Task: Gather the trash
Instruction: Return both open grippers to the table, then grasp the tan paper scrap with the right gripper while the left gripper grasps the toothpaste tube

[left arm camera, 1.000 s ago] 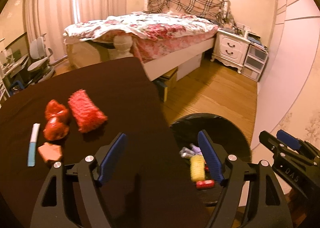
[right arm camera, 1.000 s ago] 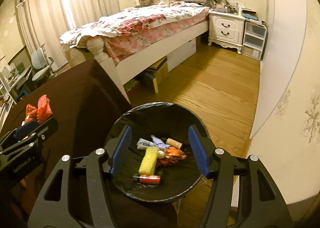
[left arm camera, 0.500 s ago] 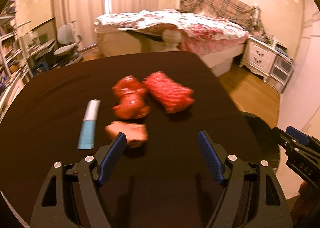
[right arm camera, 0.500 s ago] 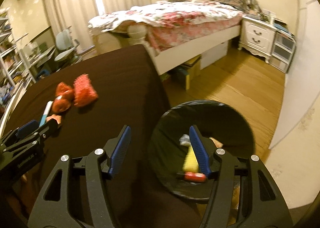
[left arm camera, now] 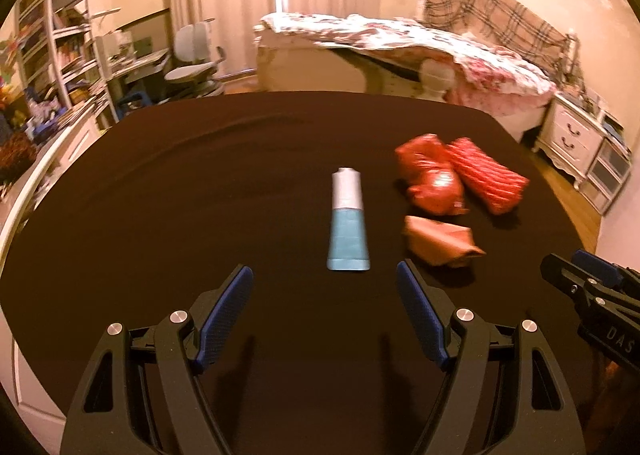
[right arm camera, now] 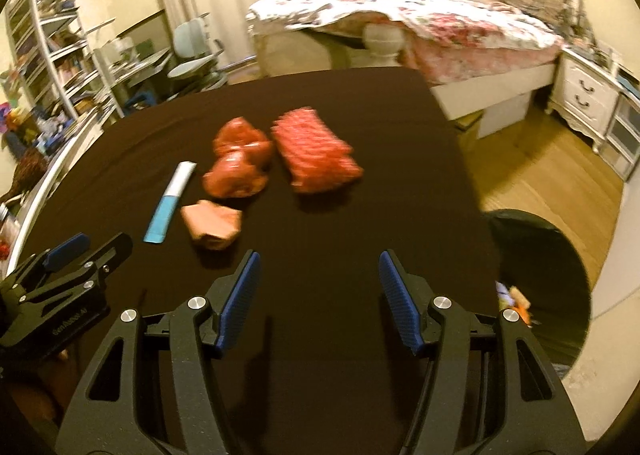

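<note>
black bin (right arm camera: 560,255) holds scraps (right arm camera: 514,295).

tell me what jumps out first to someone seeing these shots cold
A cluster of bright trash in the middle of the dark table: a blue-and-white tube, a crumpled red wrapper, a ribbed red packet and a pinkish wad. The open left gripper faces the tube with nothing between its fingers. In the right wrist view, a black-lined bin sits off the table's right edge.
</note>
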Demonstrator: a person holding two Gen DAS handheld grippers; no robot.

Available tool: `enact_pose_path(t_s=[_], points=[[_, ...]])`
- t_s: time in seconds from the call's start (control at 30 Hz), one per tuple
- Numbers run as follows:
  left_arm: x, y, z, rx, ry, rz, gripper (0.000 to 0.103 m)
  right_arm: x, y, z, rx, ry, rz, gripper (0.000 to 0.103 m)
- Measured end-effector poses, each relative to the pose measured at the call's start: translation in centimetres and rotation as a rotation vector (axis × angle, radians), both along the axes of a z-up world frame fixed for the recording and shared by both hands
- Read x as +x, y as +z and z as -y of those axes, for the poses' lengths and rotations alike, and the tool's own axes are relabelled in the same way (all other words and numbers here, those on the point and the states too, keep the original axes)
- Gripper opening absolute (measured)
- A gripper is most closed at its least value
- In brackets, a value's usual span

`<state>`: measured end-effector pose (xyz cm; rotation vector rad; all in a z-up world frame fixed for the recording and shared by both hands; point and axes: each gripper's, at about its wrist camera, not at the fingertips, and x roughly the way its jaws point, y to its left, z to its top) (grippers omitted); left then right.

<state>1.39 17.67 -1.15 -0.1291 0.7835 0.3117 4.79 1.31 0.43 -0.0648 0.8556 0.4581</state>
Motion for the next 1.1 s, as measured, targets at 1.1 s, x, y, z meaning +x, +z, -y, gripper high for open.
enact_pose_path(t_s=[1.1], points=[[1.4,-1.1,-3.8,-0.069,0.021,-0.035,0.074,2.9,-1.1,-2.3,-0.065,0.033,-0.019,0.04]])
